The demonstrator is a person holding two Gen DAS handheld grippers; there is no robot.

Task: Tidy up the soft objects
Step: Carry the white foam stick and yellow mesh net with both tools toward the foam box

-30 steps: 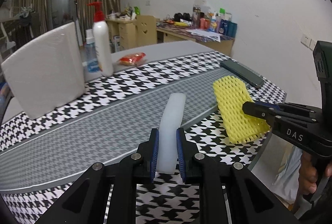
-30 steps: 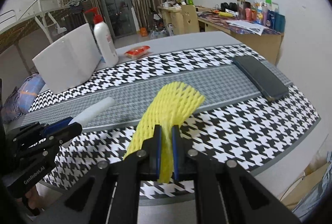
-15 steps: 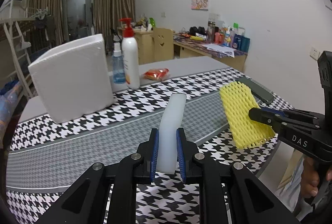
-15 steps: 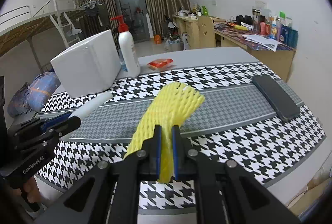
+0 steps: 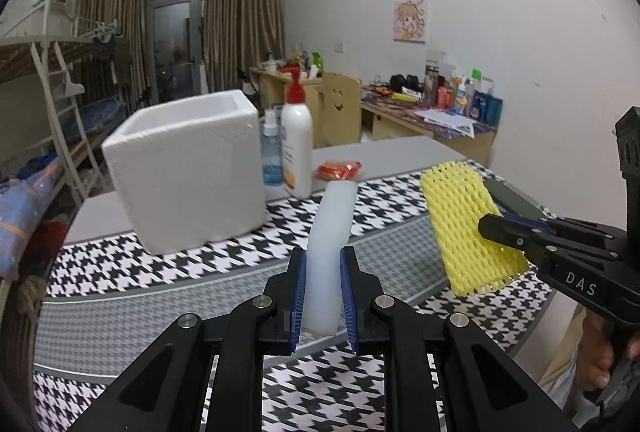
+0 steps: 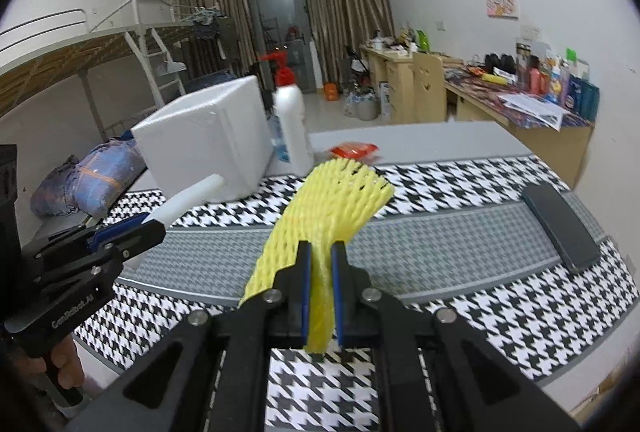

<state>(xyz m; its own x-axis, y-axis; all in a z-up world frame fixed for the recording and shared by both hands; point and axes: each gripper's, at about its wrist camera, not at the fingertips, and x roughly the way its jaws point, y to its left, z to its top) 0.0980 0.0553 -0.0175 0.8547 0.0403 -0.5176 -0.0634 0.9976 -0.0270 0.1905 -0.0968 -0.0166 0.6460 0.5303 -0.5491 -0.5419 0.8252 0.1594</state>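
Observation:
My left gripper (image 5: 323, 296) is shut on a white foam strip (image 5: 332, 232) and holds it above the houndstooth table. It also shows at the left of the right wrist view (image 6: 152, 222), with the strip (image 6: 188, 198) sticking out toward the box. My right gripper (image 6: 320, 288) is shut on a yellow foam net sleeve (image 6: 332, 208), also lifted above the table. In the left wrist view the sleeve (image 5: 460, 216) hangs at the right in that gripper (image 5: 496, 228). An open white styrofoam box (image 5: 188, 172) stands at the far left of the table.
A white pump bottle with a red top (image 5: 297, 148) and a small blue bottle (image 5: 272, 156) stand right of the box. A red snack packet (image 5: 340, 168) lies behind. A dark flat case (image 6: 560, 228) lies at the table's right end. Desks and a bunk bed stand beyond.
Both grippers have risen with their foam pieces, and the box now looks nearer with its open top in view. Both grips are unchanged.

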